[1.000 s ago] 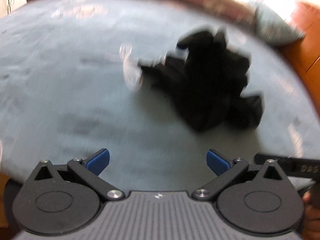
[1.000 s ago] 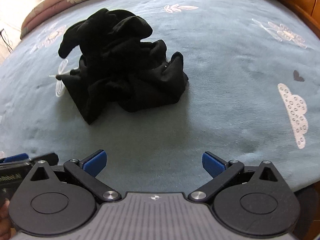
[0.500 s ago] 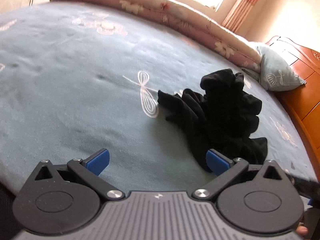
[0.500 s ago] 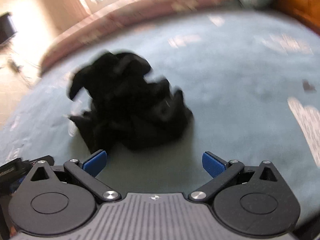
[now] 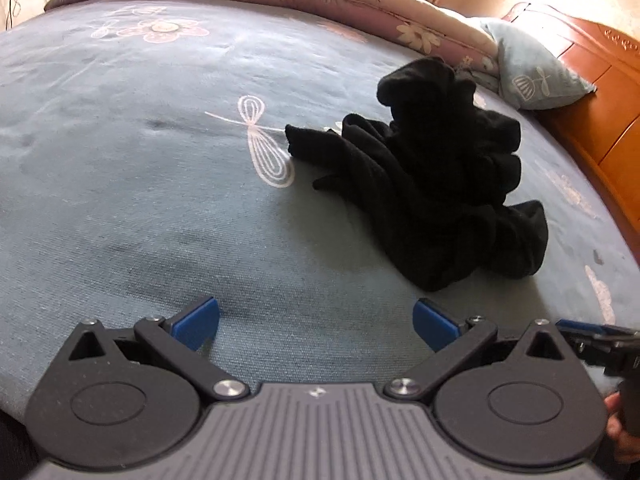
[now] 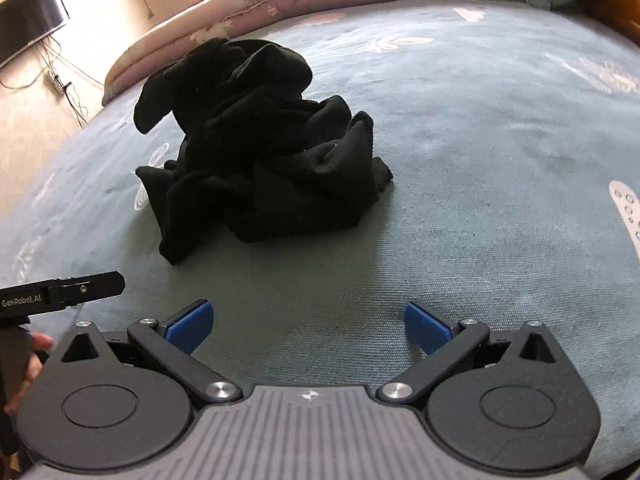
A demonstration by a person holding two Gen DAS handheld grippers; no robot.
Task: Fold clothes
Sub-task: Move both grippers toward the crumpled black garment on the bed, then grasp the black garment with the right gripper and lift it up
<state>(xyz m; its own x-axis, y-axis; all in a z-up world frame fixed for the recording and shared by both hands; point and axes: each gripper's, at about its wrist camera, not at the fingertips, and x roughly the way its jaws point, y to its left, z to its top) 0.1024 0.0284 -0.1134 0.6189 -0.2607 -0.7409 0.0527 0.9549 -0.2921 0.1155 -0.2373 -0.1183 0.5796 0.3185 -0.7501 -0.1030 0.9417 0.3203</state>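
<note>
Both tongs, left [image 5: 316, 322] and right [image 6: 307, 326], are now steadying near the garment [image 5: 432, 184], gaping, nothing gripped; folding is unstarted.

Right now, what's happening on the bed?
A person holds a two-finger gripper in each hand over a blue-grey bedspread. The left gripper and right gripper are both open and empty, short of the crumpled black garment, which lies in a heap, not yet unfolded. Neither gripper touches it; folding hasn't started.
</note>
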